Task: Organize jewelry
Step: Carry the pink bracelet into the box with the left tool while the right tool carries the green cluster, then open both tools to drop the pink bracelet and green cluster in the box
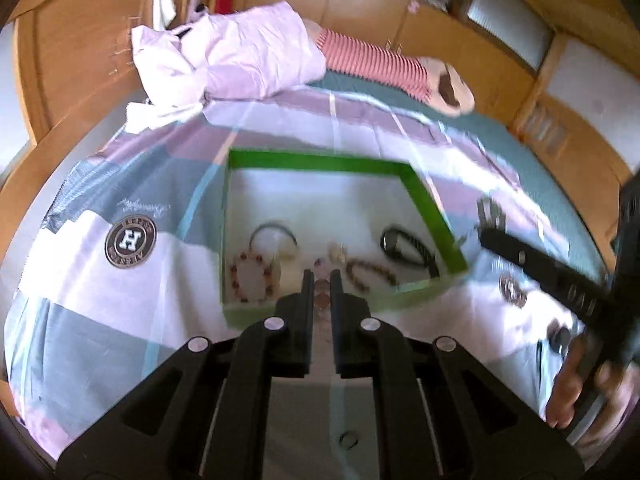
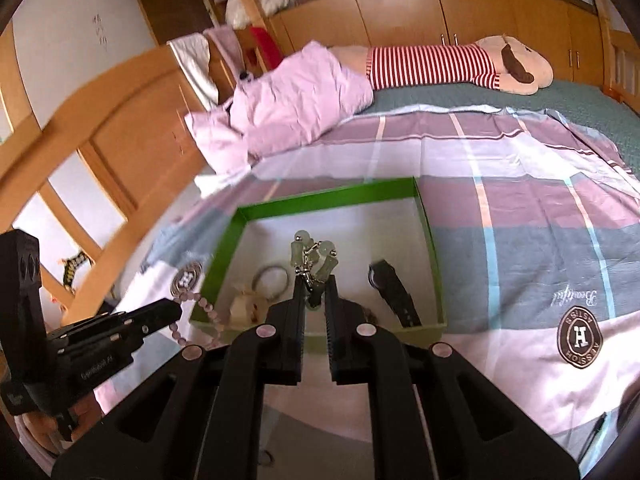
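We log: right gripper (image 2: 314, 280) fingers clenched on pale green bead jewelry (image 2: 316, 256) above green box (image 2: 428, 220); left gripper (image 2: 176, 312) clamps pink bead strand (image 2: 200, 304); bedsheet (image 2: 520, 208) badge (image 2: 579, 338) reads "H", script "Beautiful".

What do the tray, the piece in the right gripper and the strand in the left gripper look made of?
Tray: likely cardboard, thin flat green walls, matte white floor.
Piece in the right gripper: pale green translucent beads, maybe jade or glass, on bright metal links.
Strand in the left gripper: glossy pink beads; material unclear.
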